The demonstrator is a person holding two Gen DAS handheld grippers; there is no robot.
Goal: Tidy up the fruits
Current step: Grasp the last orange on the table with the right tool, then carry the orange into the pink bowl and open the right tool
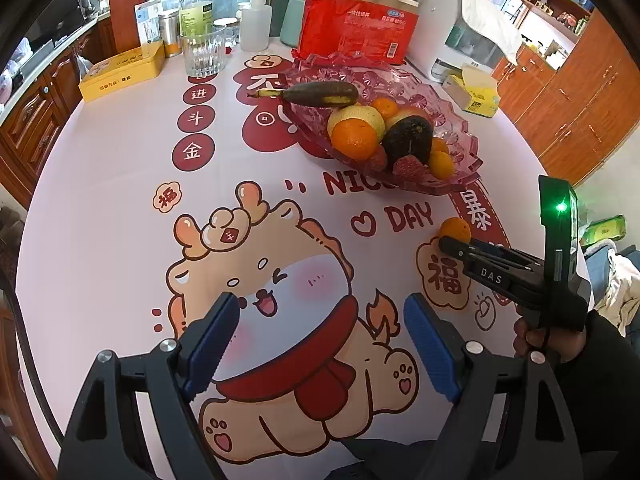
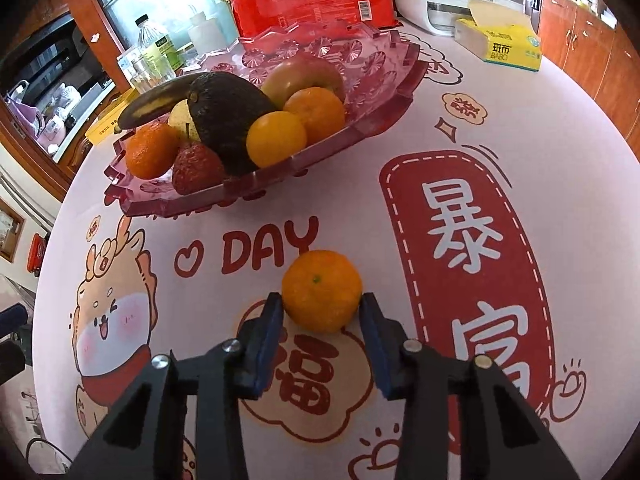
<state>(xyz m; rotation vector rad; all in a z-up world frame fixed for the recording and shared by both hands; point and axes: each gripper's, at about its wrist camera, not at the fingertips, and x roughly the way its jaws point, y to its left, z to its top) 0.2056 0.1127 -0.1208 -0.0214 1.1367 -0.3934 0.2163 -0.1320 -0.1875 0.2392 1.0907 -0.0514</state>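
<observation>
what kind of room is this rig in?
Most likely a home kitchen or dining area: a round table with a festive printed cloth, wooden cabinets, a fruit tray, and a white countertop appliance.

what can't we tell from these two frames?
- Right wrist: whether the right tongs already press the loose tangerine; the pads sit at its sides, contact unclear.
- Left wrist: most of that tangerine, hidden behind the right tongs.
- Both views: fruit low in the pink tray, covered by the avocado and oranges.
</observation>
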